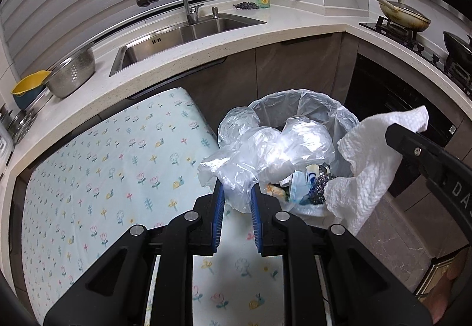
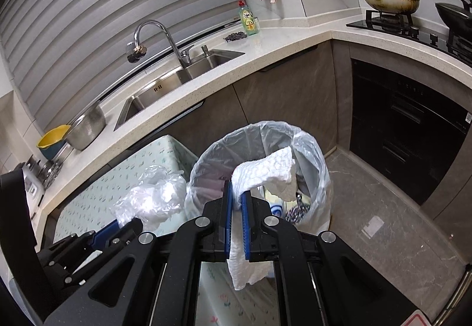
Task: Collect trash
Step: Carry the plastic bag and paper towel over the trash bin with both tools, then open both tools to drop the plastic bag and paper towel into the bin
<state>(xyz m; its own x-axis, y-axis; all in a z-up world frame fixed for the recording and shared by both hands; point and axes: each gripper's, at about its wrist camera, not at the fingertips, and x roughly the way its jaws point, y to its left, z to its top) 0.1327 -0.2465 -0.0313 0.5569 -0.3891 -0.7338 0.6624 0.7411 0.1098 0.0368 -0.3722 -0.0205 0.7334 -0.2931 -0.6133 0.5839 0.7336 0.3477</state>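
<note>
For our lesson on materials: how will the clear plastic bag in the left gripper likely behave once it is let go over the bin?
The plastic bag, crumpled and billowing from the left gripper, looks floppy and very light. It would probably drift rather than drop, and might catch on the bin rim.

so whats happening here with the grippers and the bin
A person holds two grippers over a lined trash bin beside the kitchen counter. The left gripper is shut on a crumpled clear plastic bag; the right gripper is shut on a white paper towel. Both pieces hang at the bin's mouth, not yet dropped in.
</note>
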